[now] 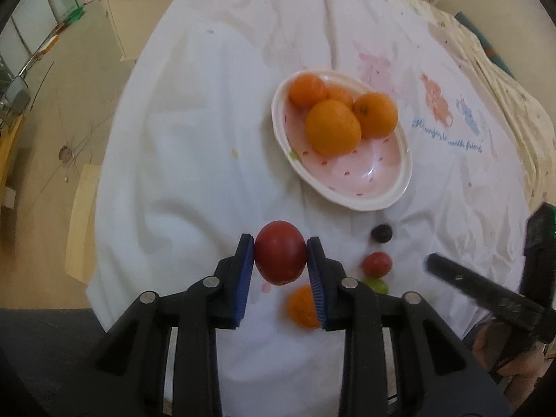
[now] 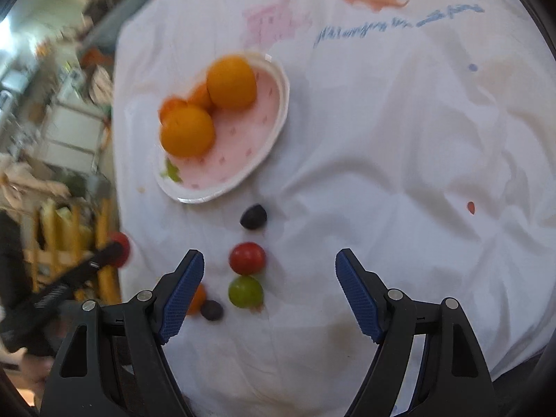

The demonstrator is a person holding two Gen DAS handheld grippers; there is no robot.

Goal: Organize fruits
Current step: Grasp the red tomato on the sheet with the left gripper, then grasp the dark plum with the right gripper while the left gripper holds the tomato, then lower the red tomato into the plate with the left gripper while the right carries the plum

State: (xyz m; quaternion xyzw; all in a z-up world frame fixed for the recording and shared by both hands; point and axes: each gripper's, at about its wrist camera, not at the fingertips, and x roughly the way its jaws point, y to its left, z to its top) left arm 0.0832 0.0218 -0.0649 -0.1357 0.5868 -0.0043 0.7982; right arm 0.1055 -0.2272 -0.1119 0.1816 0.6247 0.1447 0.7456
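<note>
In the left wrist view, the left gripper [image 1: 280, 260] sits at lower centre, its blue pads clamped on a large red fruit [image 1: 280, 252], lifted clear of the white tablecloth [image 1: 180, 160], presumably bound for the pink oval dish [image 1: 378, 173] above, where four oranges [image 1: 333, 127] crowd the far end. A small orange [image 1: 301, 307], a red fruit [image 1: 377, 264], a green one [image 1: 377, 285] and a dark one [image 1: 381, 233] lie loose lower right.

In the right wrist view, the right gripper [image 2: 269, 290] hangs at the bottom, fingers wide apart, framing the small red fruit [image 2: 247, 258] and green fruit [image 2: 245, 292], seemingly its next pick.
</note>
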